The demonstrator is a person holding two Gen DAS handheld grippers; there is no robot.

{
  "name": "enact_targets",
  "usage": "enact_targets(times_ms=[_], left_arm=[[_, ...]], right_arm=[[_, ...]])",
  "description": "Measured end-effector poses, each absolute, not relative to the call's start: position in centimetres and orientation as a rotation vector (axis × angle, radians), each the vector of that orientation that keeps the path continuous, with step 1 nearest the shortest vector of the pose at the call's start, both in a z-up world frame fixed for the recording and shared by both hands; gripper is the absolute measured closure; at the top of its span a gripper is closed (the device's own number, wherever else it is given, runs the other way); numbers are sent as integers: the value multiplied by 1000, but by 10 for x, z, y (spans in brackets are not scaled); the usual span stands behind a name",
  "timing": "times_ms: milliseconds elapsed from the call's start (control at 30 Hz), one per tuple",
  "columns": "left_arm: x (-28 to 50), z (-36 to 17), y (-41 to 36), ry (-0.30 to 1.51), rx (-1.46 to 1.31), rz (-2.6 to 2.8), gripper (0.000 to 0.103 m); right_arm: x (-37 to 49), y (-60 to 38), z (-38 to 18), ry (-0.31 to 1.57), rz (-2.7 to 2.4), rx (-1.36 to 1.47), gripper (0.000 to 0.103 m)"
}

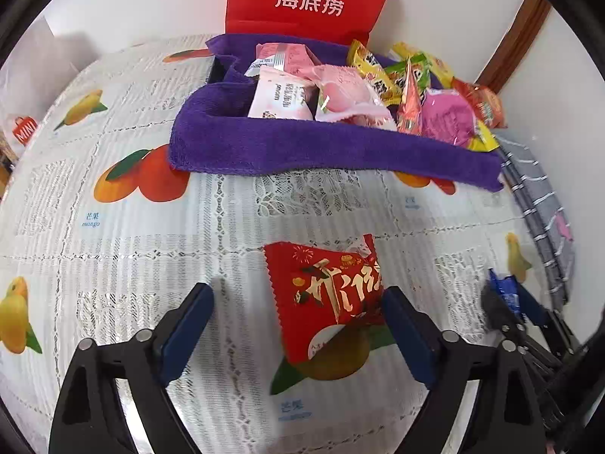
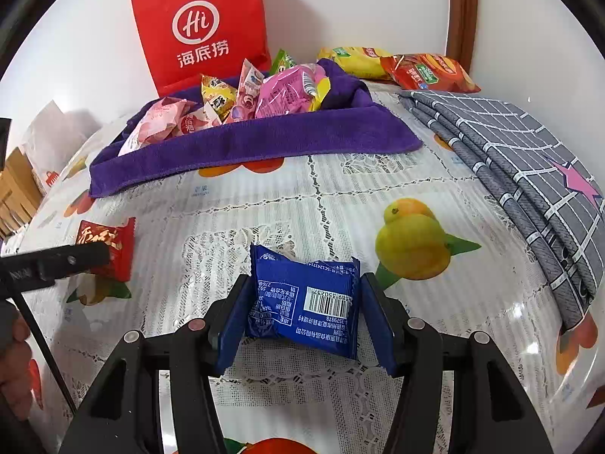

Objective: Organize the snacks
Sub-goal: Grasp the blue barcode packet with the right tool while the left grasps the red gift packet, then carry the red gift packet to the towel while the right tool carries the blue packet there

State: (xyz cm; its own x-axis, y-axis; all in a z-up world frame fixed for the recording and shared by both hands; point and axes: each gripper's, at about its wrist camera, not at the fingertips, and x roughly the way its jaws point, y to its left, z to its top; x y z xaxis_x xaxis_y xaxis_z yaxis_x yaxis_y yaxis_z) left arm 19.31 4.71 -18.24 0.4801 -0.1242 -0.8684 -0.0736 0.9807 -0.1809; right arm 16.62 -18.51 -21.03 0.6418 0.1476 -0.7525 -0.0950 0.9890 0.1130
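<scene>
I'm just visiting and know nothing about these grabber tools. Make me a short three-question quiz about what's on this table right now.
1. True or false: the right gripper has its fingers on both sides of the blue snack packet.
2. Multiple choice: the pile of snacks sits on A) a purple towel, B) the grey checked cloth, C) the bare tablecloth.
3. Fill in: the left gripper is open around a ___ packet with gold writing.

Key
1. True; the packet sits between the blue pads.
2. A.
3. Red: the red snack packet lies on the tablecloth, nearer one finger, with a clear gap to the other.
</scene>
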Motion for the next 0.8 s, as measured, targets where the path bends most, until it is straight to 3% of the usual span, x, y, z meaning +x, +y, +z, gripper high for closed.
enact_targets(times_ms=[100,333,567,800], left_arm=[[197,-185,36,1080,-157,14,6],[205,-188,14,1051,-73,98,6],[200,-183,6,1006,-60,92,36],[194,-182,8,1000,-80,87,46]], right_arm=[[166,-189,-210,859,158,99,45],[166,-192,-210,854,174,128,45],[166,-193,-210,852,178,139,46],[166,-195,-209,851,183,143,46]])
